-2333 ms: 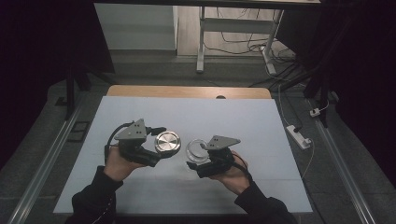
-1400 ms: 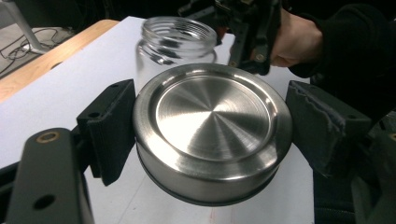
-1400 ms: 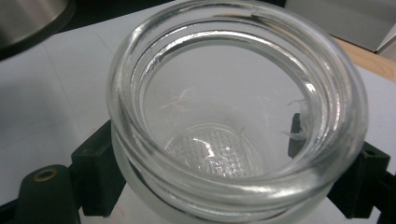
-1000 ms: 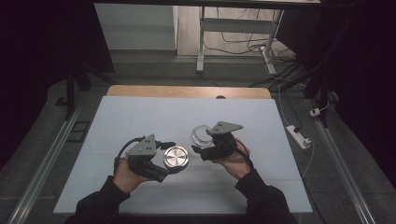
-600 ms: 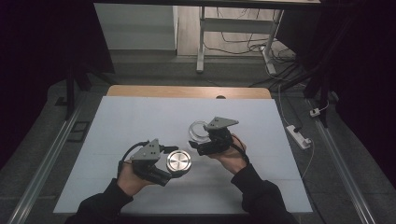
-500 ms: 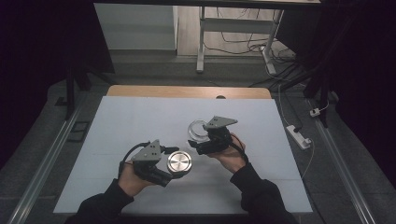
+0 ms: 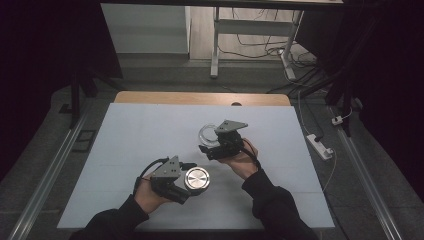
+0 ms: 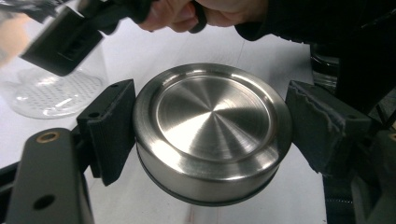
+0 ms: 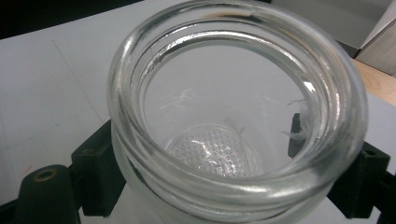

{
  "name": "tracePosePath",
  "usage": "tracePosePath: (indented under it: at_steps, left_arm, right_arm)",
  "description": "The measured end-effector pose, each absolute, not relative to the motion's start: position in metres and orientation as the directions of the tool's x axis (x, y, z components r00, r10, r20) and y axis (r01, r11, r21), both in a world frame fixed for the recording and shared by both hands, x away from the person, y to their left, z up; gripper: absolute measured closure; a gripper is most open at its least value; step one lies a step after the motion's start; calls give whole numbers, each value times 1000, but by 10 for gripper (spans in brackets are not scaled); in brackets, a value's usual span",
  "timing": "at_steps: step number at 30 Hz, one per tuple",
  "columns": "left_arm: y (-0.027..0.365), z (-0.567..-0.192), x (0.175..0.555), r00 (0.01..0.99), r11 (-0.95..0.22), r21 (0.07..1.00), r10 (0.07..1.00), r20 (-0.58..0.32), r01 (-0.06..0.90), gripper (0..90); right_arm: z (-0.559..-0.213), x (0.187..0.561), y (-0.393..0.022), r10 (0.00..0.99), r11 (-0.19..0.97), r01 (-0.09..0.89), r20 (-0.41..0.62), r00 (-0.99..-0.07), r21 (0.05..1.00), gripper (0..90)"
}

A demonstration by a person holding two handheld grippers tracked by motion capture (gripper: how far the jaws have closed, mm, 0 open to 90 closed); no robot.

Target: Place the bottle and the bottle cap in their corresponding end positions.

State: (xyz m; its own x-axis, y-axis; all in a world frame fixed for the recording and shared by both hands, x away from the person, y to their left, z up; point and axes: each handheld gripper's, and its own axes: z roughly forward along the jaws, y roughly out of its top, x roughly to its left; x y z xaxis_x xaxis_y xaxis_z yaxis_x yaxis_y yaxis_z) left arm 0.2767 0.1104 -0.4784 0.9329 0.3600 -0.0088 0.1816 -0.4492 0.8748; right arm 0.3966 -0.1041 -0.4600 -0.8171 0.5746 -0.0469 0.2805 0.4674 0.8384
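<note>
- High view: the counter is covered with a pale sheet, with a wooden edge at the far side.
- High view: the left gripper sits low near the front of the counter. Its jaws are clamped on a round steel lid, whose flat face is turned up.
- High view: the right gripper is farther back and to the right, held above the counter. Its jaws are clamped on a clear glass jar, apart from the lid. Whether the jar touches the sheet cannot be told.
- Left gripper view: the steel lid sits between the two black pads, one pressed to each side of its rim. A brushed, recessed disc faces the camera and a dark seal ring runs under the rim. The lid is slightly tilted, with its short axis running roughly upward.
- Left gripper view: the glass jar shows at upper left with its dimpled base visible, under the right gripper and the person's hand.
- Right gripper view: the jar is gripped just below its thick rolled rim, jaws on either side. Its mouth is open toward the camera, so its axis runs along the line of sight.
- Right gripper view: the jar holds nothing solid. A dotted pattern shows on its base, with faint whitish wisps on the inner wall.
</note>
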Motion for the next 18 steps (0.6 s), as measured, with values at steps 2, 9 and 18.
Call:
tracePosePath:
  at_steps: [2,9,18]
  left_arm:
    - [110,-480,277,933,-452,873,360,-8,182,207]
    - [108,-489,280,931,-464,867,366,-2,184,207]
    - [101,-502,285,929,-489,850,369,1,193,207]
  right_arm:
    - [-461,398,-103,575,469,282,-47,-817,837,147]
    - [-466,409,-95,585,474,292,-49,-810,831,147]
    - [-473,421,-86,593,481,302,-52,-803,823,147]
